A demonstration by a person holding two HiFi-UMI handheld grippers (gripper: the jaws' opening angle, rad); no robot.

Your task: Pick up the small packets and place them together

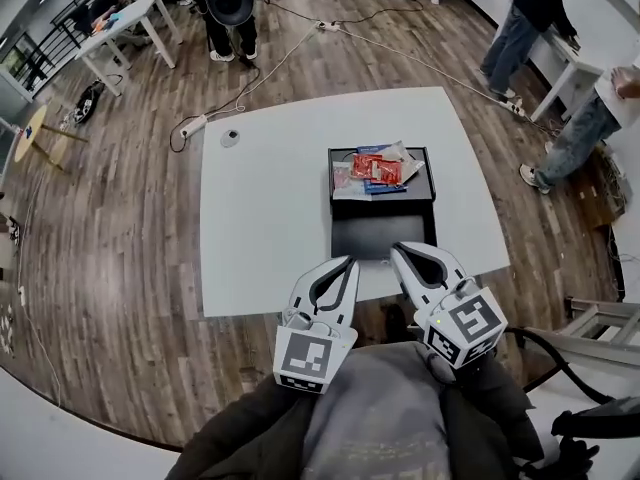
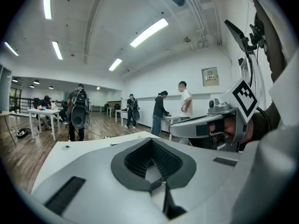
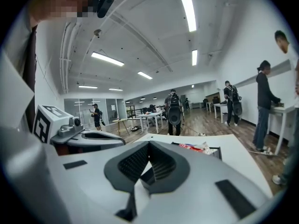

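Several small packets (image 1: 378, 170), red, blue and white, lie heaped in the far compartment of a black tray (image 1: 345, 230) on the white table (image 1: 270, 208). The tray's near compartment holds nothing. My left gripper (image 1: 350, 263) and right gripper (image 1: 398, 251) hover side by side over the table's near edge, just short of the tray. Both are shut with nothing between the jaws. The left gripper view shows its own gripper (image 2: 152, 141) with jaws meeting, and the right gripper (image 2: 219, 125) beside it. In the right gripper view, past its gripper (image 3: 148, 146), the packets (image 3: 196, 147) peek over the tray rim.
A small round object (image 1: 232, 137) sits at the table's far left corner. A power strip (image 1: 193, 125) and cables lie on the wood floor behind. People stand at a white table (image 1: 570, 63) on the right and near another table (image 1: 125, 28) at the far left.
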